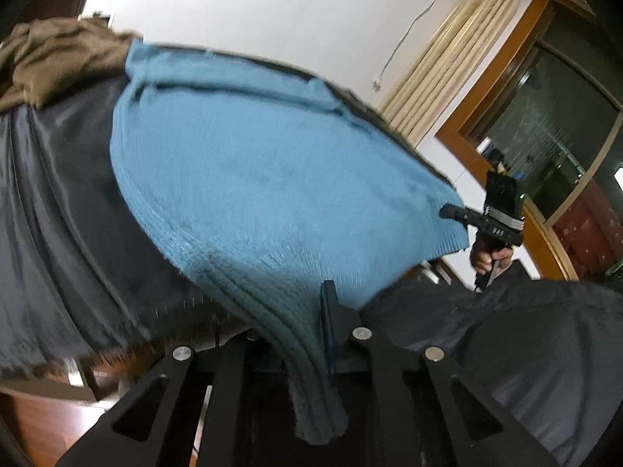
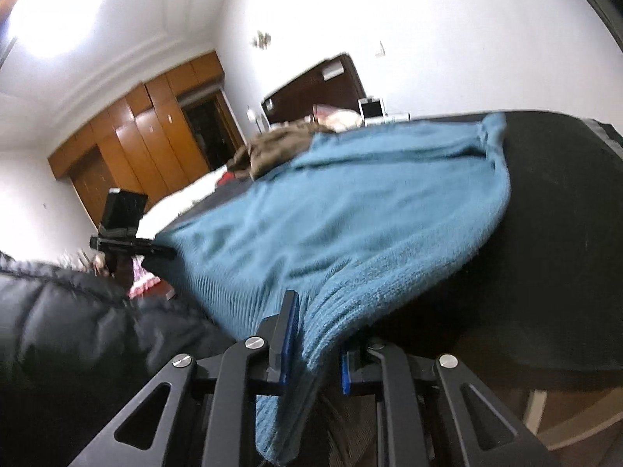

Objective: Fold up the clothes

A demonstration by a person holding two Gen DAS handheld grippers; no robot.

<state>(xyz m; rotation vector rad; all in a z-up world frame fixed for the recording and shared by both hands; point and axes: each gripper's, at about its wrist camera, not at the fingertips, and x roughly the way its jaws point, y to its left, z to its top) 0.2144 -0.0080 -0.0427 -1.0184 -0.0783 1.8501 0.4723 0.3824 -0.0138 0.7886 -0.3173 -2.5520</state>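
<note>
A blue knit sweater (image 1: 249, 179) lies spread on a dark-covered surface (image 1: 66, 202), its ribbed hem hanging toward me. My left gripper (image 1: 307, 334) is shut on the hem's left corner. My right gripper (image 2: 315, 346) is shut on the hem's other corner, and the sweater (image 2: 350, 210) stretches away from it. In the left wrist view the right gripper (image 1: 451, 212) shows at the sweater's far corner. In the right wrist view the left gripper (image 2: 163, 251) shows at the opposite corner.
A brown garment (image 1: 58, 62) is bunched at the far end of the surface and also shows in the right wrist view (image 2: 280, 144). My dark padded jacket (image 2: 70, 330) is close by. Wooden wardrobes (image 2: 148, 144), curtains (image 1: 459, 50) and a window (image 1: 545, 136) surround the area.
</note>
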